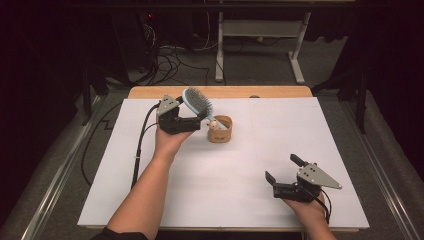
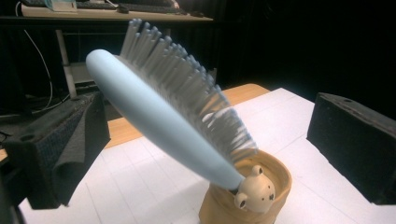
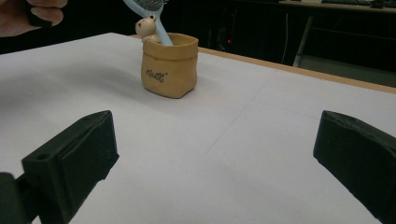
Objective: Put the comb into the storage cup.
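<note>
left gripper [image 1: 200, 117], upper left of centre in the high view, has its jaws spread wide on either side of the pale blue plastic hairbrush with grey bristles [image 2: 163, 112], pads clear of it; the brush stands tilted, handle end down in the tan sack-shaped ceramic pot with a small bear figure [image 1: 220, 129] on the white-covered bench [image 1: 260, 200]. right gripper [image 1: 282, 175], lower right, rests with jaws open and empty. risk, as judged: the leaning brush is top-heavy, so a jaw brushing it on withdrawal could tip the pot.

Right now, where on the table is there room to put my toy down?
The white table is bare between the tan pot and the right gripper, and along its far right. It is crowded where the left gripper and blue hairbrush meet the pot.
</note>
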### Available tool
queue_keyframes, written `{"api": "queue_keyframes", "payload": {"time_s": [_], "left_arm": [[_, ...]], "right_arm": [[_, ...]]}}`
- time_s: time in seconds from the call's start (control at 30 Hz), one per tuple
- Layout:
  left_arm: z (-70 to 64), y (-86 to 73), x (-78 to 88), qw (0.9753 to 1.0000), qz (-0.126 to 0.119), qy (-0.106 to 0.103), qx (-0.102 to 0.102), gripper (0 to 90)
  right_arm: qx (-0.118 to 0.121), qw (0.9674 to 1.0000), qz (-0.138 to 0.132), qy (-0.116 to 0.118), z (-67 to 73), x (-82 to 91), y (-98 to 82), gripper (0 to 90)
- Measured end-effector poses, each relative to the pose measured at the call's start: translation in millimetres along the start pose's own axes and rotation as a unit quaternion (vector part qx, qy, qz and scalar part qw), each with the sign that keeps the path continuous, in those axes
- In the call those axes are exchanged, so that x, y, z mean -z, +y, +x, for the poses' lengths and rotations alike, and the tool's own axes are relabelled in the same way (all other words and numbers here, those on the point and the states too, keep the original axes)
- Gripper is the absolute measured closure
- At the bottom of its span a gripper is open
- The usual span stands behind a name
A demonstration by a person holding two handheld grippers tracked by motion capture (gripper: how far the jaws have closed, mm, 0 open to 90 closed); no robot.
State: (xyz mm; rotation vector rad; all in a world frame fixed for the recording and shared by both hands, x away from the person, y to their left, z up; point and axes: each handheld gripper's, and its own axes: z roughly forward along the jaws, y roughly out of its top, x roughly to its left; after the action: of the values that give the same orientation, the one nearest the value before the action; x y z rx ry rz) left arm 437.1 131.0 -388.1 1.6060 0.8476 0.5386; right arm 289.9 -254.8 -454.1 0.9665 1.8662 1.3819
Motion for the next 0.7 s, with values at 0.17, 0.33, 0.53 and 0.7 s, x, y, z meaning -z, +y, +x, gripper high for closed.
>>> {"api": "queue_keyframes", "payload": {"time_s": [0.17,0.33,0.53,0.7], "left_arm": [[0.0,-3.0,2.7,1.0000,0.006,-0.001,-0.001,0.3],[0.7,-4.3,5.0,1.0000,0.005,0.000,0.002,0.3],[1.6,-11.9,10.6,1.0000,0.006,0.002,0.001,0.4],[4.1,-24.1,20.0,0.9999,0.011,0.001,0.000,0.4]], "right_arm": [[0.000,1.0000,0.001,-0.001,0.5,-0.3,0.1,0.2],[0.001,1.0000,0.000,-0.001,0.9,0.2,0.4,0.2],[0.000,1.0000,0.000,-0.002,0.3,-0.1,-0.1,0.2],[0.001,1.0000,0.000,-0.003,0.3,0.3,0.3,0.2]]}}
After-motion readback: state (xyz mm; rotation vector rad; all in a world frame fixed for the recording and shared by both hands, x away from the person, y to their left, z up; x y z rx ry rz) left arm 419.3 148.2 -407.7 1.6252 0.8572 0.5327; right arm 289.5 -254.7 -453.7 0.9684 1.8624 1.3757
